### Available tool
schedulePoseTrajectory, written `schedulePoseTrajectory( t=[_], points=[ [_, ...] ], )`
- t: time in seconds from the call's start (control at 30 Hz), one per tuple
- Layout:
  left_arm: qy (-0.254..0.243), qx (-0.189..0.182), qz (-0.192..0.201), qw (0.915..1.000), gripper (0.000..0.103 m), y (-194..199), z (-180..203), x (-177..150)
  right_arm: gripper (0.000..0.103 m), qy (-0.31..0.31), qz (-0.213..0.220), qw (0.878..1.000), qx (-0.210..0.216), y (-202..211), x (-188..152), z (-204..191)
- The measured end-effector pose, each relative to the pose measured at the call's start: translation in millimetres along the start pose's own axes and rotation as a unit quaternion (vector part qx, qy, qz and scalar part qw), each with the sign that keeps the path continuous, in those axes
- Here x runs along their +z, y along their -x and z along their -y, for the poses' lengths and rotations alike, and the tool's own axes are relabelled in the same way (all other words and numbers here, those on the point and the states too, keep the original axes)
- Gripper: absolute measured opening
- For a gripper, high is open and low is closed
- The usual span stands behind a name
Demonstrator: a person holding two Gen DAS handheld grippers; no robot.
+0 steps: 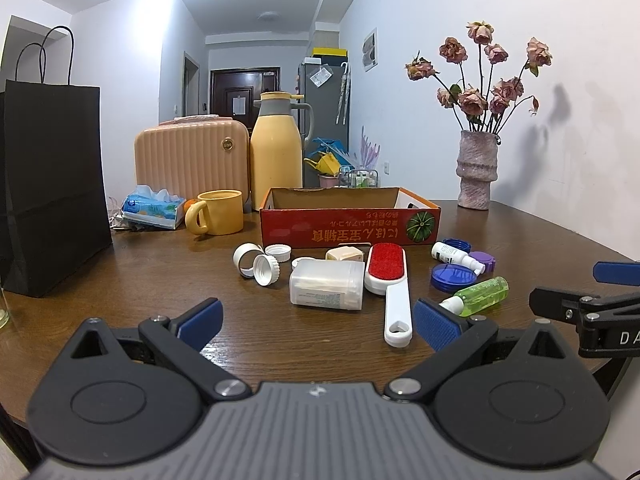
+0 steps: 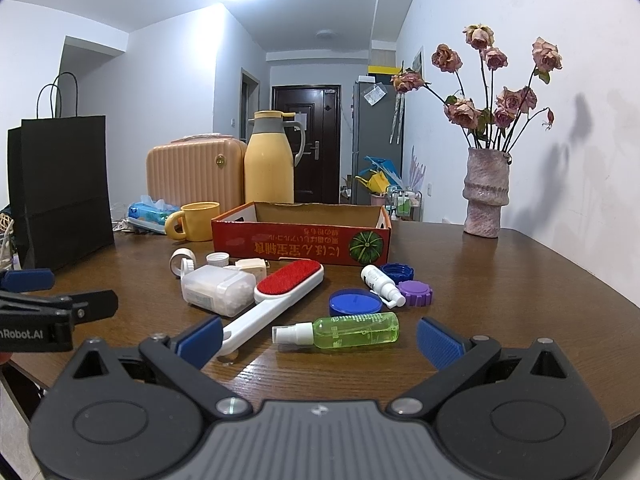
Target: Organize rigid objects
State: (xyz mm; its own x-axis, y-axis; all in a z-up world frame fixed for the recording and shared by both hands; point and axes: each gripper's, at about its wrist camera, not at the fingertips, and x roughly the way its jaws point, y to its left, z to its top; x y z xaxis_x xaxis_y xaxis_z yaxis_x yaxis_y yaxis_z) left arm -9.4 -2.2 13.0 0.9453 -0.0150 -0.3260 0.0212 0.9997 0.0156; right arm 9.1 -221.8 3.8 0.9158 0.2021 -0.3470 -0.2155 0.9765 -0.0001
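Note:
A red cardboard box point(image 1: 348, 224) point(image 2: 300, 240) stands open on the brown table. In front of it lie a red-and-white lint brush point(image 1: 390, 280) point(image 2: 276, 296), a clear plastic container point(image 1: 326, 290) point(image 2: 216, 290), a green spray bottle point(image 1: 478, 296) point(image 2: 344, 332), a small white spray bottle point(image 1: 456, 256) point(image 2: 382, 284), a blue lid point(image 1: 452, 276) point(image 2: 354, 304), a purple cap point(image 2: 416, 294) and several white caps point(image 1: 264, 266). My left gripper point(image 1: 318, 322) is open, short of the container. My right gripper point(image 2: 318, 338) is open, just before the green bottle.
A yellow mug point(image 1: 218, 212), a yellow thermos point(image 1: 278, 148), a peach case point(image 1: 192, 160), a tissue pack point(image 1: 152, 210) and a black paper bag point(image 1: 48, 184) stand at the back left. A vase of dried roses point(image 1: 478, 168) is at the back right.

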Motion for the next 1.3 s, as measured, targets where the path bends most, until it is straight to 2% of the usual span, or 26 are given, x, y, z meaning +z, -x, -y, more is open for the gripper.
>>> schedulePoseTrajectory(
  t=[0.77, 1.3],
  points=[
    [0.013, -0.001, -0.023, 0.9996, 0.103, -48, -13, -1, 0.103, -0.003, -0.037, 0.999, -0.001, -45, 5, 2],
    [-0.009, -0.031, -0.060, 0.9976, 0.103, -108, -17, 13, 0.103, -0.017, -0.059, 0.998, -0.023, -81, 7, 13]
  ],
)
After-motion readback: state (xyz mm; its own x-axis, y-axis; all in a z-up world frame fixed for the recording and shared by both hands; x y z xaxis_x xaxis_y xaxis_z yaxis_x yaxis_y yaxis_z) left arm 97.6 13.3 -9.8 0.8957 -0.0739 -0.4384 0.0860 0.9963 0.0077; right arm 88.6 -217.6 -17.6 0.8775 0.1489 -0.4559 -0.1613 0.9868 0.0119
